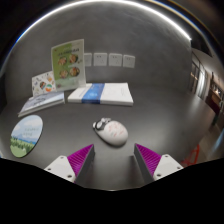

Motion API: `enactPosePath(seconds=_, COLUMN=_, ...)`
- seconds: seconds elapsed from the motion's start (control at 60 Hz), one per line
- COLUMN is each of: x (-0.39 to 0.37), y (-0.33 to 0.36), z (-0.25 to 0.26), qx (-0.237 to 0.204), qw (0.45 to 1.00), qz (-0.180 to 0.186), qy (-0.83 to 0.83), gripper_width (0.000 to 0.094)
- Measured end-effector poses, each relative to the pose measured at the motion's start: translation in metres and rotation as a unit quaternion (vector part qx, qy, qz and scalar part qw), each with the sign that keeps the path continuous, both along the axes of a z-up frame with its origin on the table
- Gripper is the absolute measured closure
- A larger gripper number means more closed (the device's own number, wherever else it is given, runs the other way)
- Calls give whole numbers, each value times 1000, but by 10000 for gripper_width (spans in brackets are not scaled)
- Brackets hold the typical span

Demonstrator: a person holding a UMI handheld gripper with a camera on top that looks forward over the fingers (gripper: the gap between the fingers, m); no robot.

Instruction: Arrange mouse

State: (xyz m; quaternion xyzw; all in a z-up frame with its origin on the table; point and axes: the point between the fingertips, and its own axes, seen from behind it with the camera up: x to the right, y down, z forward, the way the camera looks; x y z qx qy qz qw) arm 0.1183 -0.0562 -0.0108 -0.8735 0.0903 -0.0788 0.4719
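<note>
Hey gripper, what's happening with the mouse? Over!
Gripper open, holding nothing. Mouse on the table, just ahead of the fingers. Nothing in between; white-and-blue box lies beyond it.

Mouse (pixel 111 130) on grey table (pixel 150 115) just ahead of open gripper (pixel 114 160), box (pixel 100 95) beyond, round mat (pixel 27 135) to its left

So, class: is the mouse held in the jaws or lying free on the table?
Lying free. The mouse rests on the table just ahead of the open gripper, untouched by either finger.
</note>
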Motion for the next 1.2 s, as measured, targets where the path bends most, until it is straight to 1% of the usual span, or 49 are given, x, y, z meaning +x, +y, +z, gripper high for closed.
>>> enactPosePath(seconds=0.017, x=3, y=7, z=1, qx=5, qw=1000, qz=7, qy=2, gripper_width=105)
enactPosePath(seconds=0.05, x=10, y=16, z=-1, qx=1, qw=1000, qz=17, qy=5, gripper_width=108)
enactPosePath(seconds=0.083, x=13, y=25, z=0, qx=3, qw=1000, qz=27, qy=13, gripper_width=99)
enactPosePath(seconds=0.183, x=22, y=49, z=-4, qx=-6, qw=998, qz=50, qy=43, gripper_width=98)
enactPosePath(seconds=0.35, x=37, y=86, z=-3, qx=-10, qw=996, qz=74, qy=45, gripper_width=126)
enactPosePath(seconds=0.367, x=38, y=89, z=-2, qx=-9, qw=996, qz=73, qy=46, gripper_width=111)
enactPosePath(seconds=0.383, x=39, y=91, z=-3, qx=-9, qw=996, qz=73, qy=46, gripper_width=131)
enactPosePath(seconds=0.417, x=41, y=94, z=-3, qx=-8, qw=996, qz=69, qy=48, gripper_width=255)
enactPosePath(seconds=0.45, x=46, y=95, z=-3, qx=-7, qw=997, qz=57, qy=45, gripper_width=380)
enactPosePath(seconds=0.483, x=46, y=95, z=-3, qx=-4, qw=997, qz=48, qy=52, gripper_width=390)
enactPosePath(seconds=0.55, x=48, y=96, z=-3, qx=-4, qw=998, qz=42, qy=49, gripper_width=441)
enactPosePath(seconds=0.567, x=48, y=96, z=-2, qx=-3, qw=998, qz=40, qy=51, gripper_width=413)
enactPosePath(seconds=0.583, x=49, y=97, z=-1, qx=-2, qw=998, qz=37, qy=53, gripper_width=469)
enactPosePath(seconds=0.6, x=49, y=97, z=-1, qx=-2, qw=998, qz=37, qy=54, gripper_width=461)
enactPosePath(seconds=0.617, x=49, y=97, z=0, qx=0, qw=998, qz=37, qy=55, gripper_width=494)
enactPosePath(seconds=0.667, x=48, y=95, z=2, qx=0, qw=997, qz=40, qy=60, gripper_width=518)
enactPosePath(seconds=0.717, x=49, y=91, z=17, qx=15, qw=998, qz=32, qy=61, gripper_width=523)
enactPosePath(seconds=0.783, x=44, y=85, z=54, qx=44, qw=998, qz=23, qy=41, gripper_width=524)
enactPosePath(seconds=0.833, x=22, y=84, z=90, qx=73, qw=996, qz=32, qy=28, gripper_width=525)
enactPosePath(seconds=0.9, x=-33, y=86, z=136, qx=107, qw=992, qz=66, qy=20, gripper_width=527)
enactPosePath(seconds=0.983, x=-120, y=87, z=165, qx=138, qw=985, qz=100, qy=15, gripper_width=527)
enactPosePath(seconds=1.05, x=-199, y=91, z=159, qx=138, qw=981, qz=134, qy=26, gripper_width=529)
enactPosePath(seconds=1.1, x=-250, y=94, z=142, qx=122, qw=980, qz=153, qy=28, gripper_width=530)
enactPosePath(seconds=1.15, x=-288, y=97, z=118, qx=105, qw=982, qz=157, qy=24, gripper_width=530)
enactPosePath(seconds=1.2, x=-313, y=96, z=87, qx=86, qw=985, qz=150, qy=26, gripper_width=530)
